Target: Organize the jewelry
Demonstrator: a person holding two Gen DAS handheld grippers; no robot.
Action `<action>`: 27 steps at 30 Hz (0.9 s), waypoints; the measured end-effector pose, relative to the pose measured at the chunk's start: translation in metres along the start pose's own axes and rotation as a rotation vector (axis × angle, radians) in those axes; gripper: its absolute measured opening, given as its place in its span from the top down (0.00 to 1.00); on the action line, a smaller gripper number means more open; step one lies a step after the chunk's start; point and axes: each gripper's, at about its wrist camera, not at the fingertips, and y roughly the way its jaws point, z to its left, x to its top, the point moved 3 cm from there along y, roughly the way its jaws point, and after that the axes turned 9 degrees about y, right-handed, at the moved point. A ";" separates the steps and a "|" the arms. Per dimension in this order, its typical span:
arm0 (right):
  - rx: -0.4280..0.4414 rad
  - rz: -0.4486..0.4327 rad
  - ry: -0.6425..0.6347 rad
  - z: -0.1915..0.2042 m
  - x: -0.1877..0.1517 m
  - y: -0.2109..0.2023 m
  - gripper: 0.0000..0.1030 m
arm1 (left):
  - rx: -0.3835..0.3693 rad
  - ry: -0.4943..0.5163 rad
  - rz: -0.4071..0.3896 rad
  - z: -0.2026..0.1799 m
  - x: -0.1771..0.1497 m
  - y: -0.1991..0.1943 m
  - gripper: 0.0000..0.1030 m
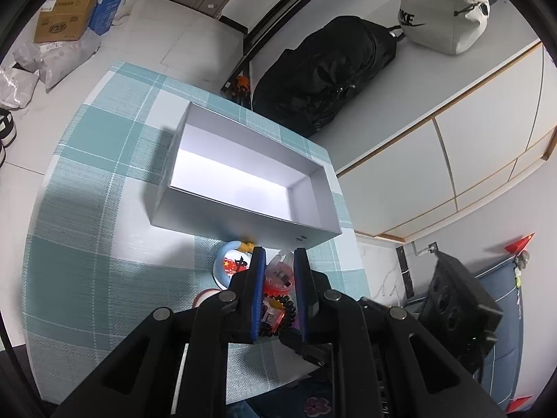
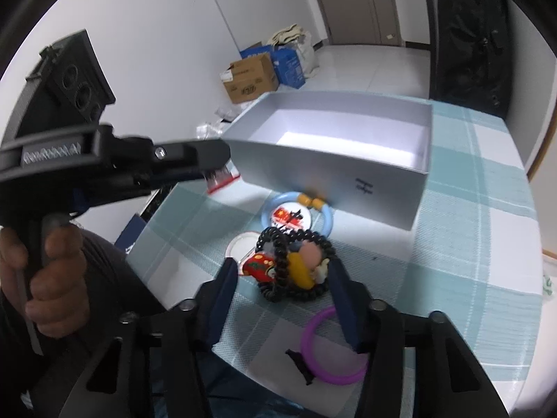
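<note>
You are in the gathering step: the loose pieces still lie on the teal-and-white checked counter (image 2: 452, 244), and the open pale grey rectangular cardboard box (image 2: 330, 170) beyond them looks empty.

Your left tongs (image 1: 280, 252) are clenched on a small clear packet with a red strip (image 2: 222, 178). It hangs at their tips, just beside the box's near left corner. From there, I judge it only needs carrying over the rim and letting go inside.

Your right tongs (image 2: 282, 265) are released and pointing down at the heap in the middle of the counter. One jaw stands on either side of the coiled black beaded bracelet (image 2: 278, 271). The bracelet is tangled with a red painted charm (image 2: 259, 266) and a yellow and pink charm (image 2: 303, 268). The right-hand jaw is at its edge, and the left-hand one stands apart from it beside the red charm.

The next move calls for sinking a little lower and closing squarely on the beads, so the coil comes up whole and does not trail.

The box's long axis runs left to right across the counter, with its long wall facing you. The bracelet heap runs roughly near to far, between your jaws.

A purple plastic bangle (image 2: 313, 345) lies nearer, partly under the right-hand jaw. A light blue bangle with yellow beads (image 2: 329, 216) rests against the box wall.
</note>
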 end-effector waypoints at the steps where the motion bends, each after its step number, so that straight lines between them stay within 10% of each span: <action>1: 0.000 0.003 -0.001 0.000 0.002 0.001 0.64 | 0.002 0.001 -0.002 0.001 0.000 -0.001 0.89; 9: 0.034 0.017 0.015 -0.002 0.007 0.008 0.92 | -0.020 -0.019 -0.005 0.005 0.001 -0.002 0.89; 27: 0.128 -0.152 0.179 -0.033 0.020 -0.040 0.92 | -0.027 -0.028 -0.015 0.006 0.001 -0.007 0.89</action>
